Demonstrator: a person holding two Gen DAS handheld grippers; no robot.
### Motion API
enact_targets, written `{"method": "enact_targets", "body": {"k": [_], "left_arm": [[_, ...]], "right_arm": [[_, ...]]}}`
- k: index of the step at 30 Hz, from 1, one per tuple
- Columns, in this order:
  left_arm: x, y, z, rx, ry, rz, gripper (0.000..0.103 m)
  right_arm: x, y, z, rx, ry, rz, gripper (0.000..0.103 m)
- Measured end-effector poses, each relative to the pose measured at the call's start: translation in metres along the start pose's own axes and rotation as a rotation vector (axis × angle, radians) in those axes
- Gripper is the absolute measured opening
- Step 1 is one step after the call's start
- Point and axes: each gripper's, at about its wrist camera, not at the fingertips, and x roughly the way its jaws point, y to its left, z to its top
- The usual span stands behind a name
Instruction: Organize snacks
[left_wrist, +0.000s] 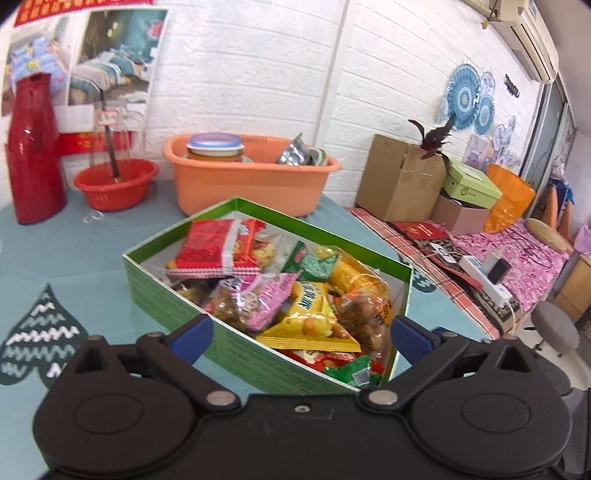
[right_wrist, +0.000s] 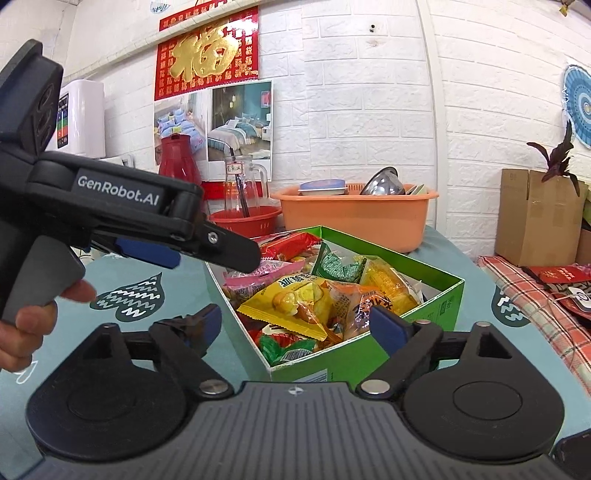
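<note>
Both hand-held grippers, left (left_wrist: 301, 334) & right (right_wrist: 295, 325), wide open & empty over green box (left_wrist: 236, 354) mid-frame: next probably pick loose top packet, e.g. yellow one (right_wrist: 291, 301), w/o crushing.

Both wrist views are bright and evenly lit by soft, diffuse room light, with only faint shadows on the tabletop (left_wrist: 92, 258). Fisheye distortion bends the white brick wall (right_wrist: 369, 110) and darkens the frame corners. Glare glints on the foil snack packets (left_wrist: 314, 321) and the red jug (left_wrist: 33, 147). Slight blur softens the left view; the right is sharper.
</note>
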Motion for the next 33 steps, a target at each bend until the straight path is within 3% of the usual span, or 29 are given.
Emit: {"method": "enact_targets", "body": {"k": [5,14,21,33], "left_arm": [[-0.022,-0.003,-0.010,0.019,-0.019,0.028,0.103],[-0.042,0.002,-0.056,0.007,0.043,0.138,0.103],[-0.056,0.005,-0.086,0.020,0.076,0.226,0.103],[-0.074,0.007,-0.104,0.011,0.072,0.282,0.103]], "right_arm": [[-0.014,0.007,0.000,-0.021,0.027,-0.039,0.103],[-0.036,0.009,-0.020,-0.043,0.118,-0.149,0.103],[-0.047,0.002,-0.030,0.021,0.144,-0.188,0.103],[-0.052,0.009,-0.037,0.035,0.152,-0.188,0.103]]}}
